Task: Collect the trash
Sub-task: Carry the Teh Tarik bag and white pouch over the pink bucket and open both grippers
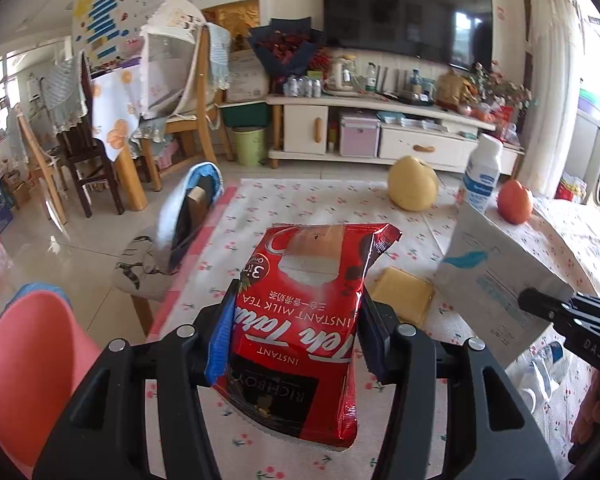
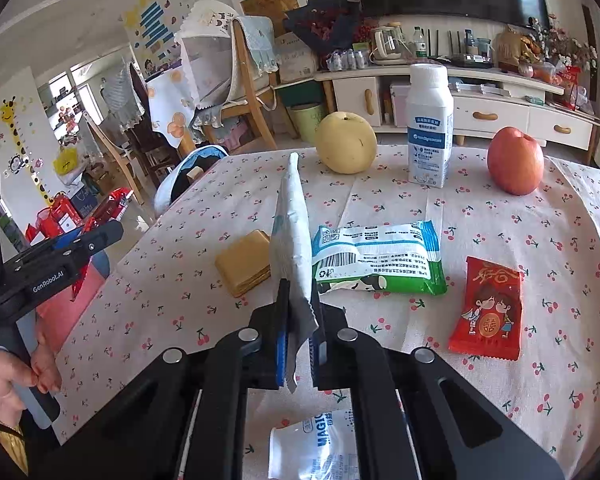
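My left gripper (image 1: 296,304) is shut on a red instant milk tea packet (image 1: 308,300) and holds it above the table's left part, near the edge. My right gripper (image 2: 300,292) is shut on a flat silver-white wrapper (image 2: 292,232), held edge-up over the table; the wrapper also shows in the left wrist view (image 1: 496,276). On the cherry-print tablecloth (image 2: 500,216) lie a white-green snack packet (image 2: 376,258), a small red candy packet (image 2: 488,308), a yellow flat square (image 2: 244,268) and a crumpled white cup wrapper (image 2: 316,448).
A yellow pear (image 2: 346,142), a white milk bottle (image 2: 430,128) and a red apple (image 2: 515,160) stand at the table's far side. A pink bin (image 1: 28,364) sits on the floor left of the table. A chair with clothes (image 1: 180,220) stands by the left edge.
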The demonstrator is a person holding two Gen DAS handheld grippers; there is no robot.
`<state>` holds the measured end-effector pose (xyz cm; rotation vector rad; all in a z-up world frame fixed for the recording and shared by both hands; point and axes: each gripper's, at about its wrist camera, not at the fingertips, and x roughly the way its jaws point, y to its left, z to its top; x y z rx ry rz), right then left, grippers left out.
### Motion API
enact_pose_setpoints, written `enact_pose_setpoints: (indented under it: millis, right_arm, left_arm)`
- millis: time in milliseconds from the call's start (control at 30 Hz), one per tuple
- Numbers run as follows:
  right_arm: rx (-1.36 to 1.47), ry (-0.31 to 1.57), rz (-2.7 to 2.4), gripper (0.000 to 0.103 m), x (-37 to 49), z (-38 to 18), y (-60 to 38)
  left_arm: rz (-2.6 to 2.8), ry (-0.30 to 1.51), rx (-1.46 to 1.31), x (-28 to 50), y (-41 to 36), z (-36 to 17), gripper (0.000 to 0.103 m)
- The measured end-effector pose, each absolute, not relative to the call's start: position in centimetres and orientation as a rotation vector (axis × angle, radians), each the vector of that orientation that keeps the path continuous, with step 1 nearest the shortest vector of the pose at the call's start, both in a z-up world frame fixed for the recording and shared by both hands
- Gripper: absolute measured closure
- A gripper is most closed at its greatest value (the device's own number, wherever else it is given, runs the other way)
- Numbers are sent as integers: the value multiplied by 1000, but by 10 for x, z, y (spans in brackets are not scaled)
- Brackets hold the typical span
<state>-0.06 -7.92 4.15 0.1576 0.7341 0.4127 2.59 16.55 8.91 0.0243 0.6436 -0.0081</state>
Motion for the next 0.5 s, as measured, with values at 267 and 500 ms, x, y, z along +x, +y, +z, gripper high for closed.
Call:
enact_pose_setpoints:
  millis: [267, 500]
  right_arm:
    - [169, 720, 453, 94, -19, 52, -56]
    - [158, 725, 510, 94, -29, 60, -24]
  left_arm:
    - [62, 599, -13, 15, 195, 102, 48]
    - [133, 558, -41, 9, 222, 113, 48]
